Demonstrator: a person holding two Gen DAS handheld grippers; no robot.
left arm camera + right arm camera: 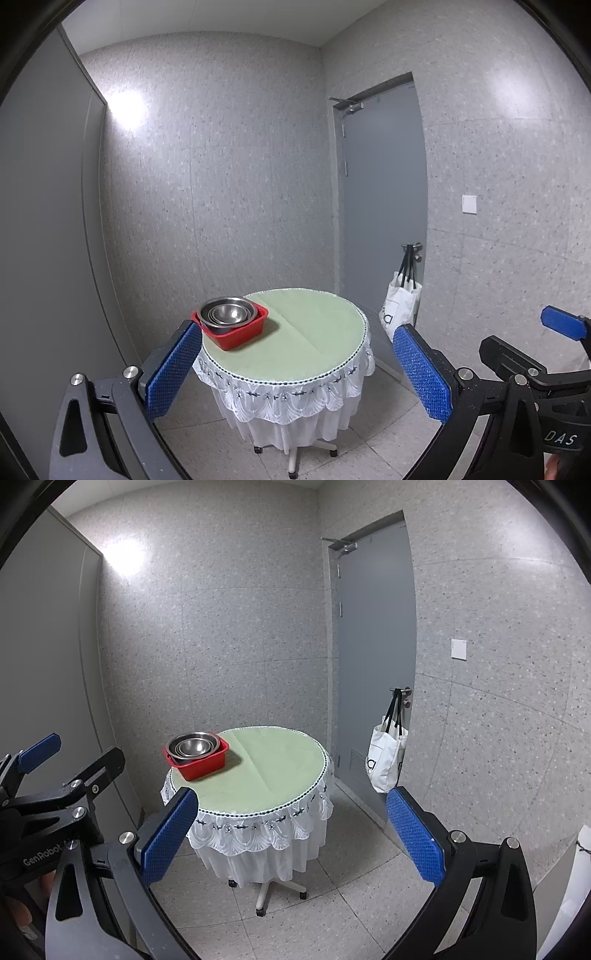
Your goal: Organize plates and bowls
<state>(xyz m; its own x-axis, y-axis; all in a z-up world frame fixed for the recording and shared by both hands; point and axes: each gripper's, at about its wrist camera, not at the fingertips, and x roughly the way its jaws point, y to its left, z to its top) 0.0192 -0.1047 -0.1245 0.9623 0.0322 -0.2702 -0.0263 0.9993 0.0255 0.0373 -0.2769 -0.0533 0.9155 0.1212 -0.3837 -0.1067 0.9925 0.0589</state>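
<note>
Nested steel bowls point(228, 312) point(194, 746) sit in a red tub point(238, 333) point(201, 766) at the left edge of a small round table point(306, 343) point(280, 775) with a green top and white lace skirt. My left gripper point(295, 360) is open and empty, held well back from the table. My right gripper point(293, 825) is open and empty too, also at a distance. In the left wrist view the right gripper's body point(532, 369) shows at the right; in the right wrist view the left gripper's body point(55, 794) shows at the left.
A grey door point(382, 206) point(373, 646) stands behind the table on the right, with a white tote bag point(400, 306) point(386, 758) hanging from its handle. Speckled walls enclose the corner. A grey panel point(44, 221) lines the left side. The floor is tiled.
</note>
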